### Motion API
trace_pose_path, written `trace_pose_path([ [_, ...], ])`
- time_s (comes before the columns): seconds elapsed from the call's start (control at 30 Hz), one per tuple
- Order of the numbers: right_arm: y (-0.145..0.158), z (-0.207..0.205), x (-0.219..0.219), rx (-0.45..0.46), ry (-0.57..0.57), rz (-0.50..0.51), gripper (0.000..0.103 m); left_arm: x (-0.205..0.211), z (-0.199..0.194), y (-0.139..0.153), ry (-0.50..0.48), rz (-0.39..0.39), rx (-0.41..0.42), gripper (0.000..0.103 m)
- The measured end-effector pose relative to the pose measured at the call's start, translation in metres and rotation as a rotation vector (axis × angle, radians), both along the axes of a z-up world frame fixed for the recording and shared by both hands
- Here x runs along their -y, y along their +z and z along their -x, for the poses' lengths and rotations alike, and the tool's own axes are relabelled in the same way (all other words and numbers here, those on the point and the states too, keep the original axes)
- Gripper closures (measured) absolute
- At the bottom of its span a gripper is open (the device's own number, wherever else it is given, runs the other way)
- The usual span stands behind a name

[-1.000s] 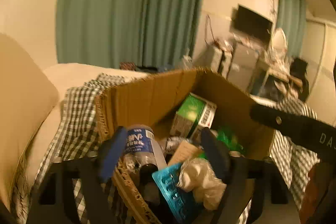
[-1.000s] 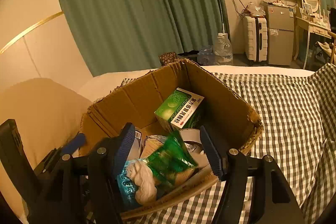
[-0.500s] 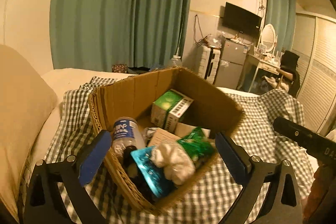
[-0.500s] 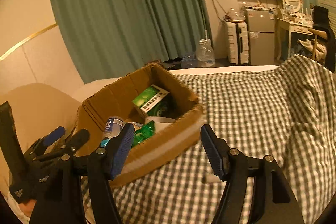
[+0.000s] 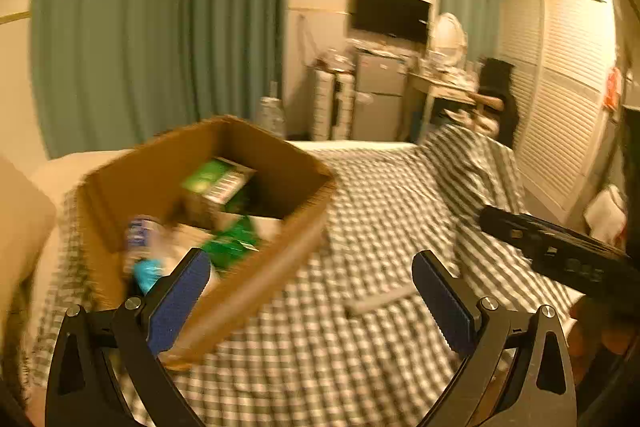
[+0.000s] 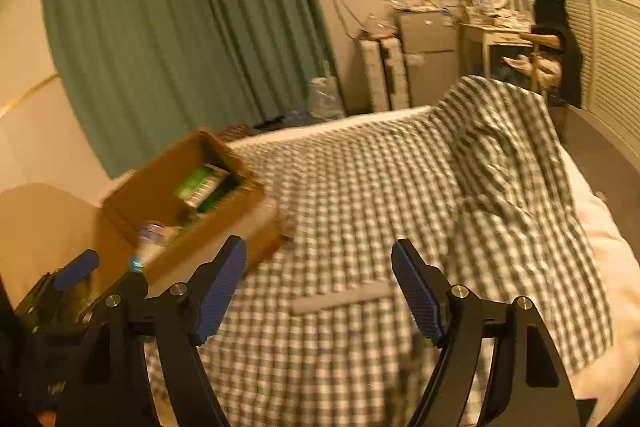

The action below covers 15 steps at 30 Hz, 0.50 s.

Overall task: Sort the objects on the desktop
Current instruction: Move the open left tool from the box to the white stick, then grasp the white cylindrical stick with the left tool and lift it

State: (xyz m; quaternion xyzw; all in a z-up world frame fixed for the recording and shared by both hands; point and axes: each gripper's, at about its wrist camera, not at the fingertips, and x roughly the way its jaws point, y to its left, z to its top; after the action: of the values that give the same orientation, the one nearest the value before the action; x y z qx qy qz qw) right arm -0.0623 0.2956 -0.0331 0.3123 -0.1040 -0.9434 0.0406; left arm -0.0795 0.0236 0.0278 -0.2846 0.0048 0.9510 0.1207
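So both grippers, left and right, had swung away from the open brown cardboard box of clutter, jaws spread wide and empty, toward a slim grey stick on the checked green-and-white cloth, probably next.

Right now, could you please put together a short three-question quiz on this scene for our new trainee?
1. True or false: both tongs, left and right, are open and hold nothing.
2. Where is the green carton? A) on the checked cloth B) inside the cardboard box C) between the right tongs
3. Fill in: the pale grey strip lies on the checked ____.

Key: 1 true; 2 B; 3 cloth.
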Motion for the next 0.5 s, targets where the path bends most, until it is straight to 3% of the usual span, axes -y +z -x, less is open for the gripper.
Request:
trace_pose_path([
  [0.13,-0.014,0.005,-0.016,0.031,-0.022,-0.004,0.028,-0.03,0.003,-0.017,-0.072,0.001,0.04,0.0],
  [0.5,-0.046,0.023,-0.044,0.108,-0.069,-0.02,0.023,-0.082,0.044,-0.084,-0.139,0.064,0.156,0.0],
])
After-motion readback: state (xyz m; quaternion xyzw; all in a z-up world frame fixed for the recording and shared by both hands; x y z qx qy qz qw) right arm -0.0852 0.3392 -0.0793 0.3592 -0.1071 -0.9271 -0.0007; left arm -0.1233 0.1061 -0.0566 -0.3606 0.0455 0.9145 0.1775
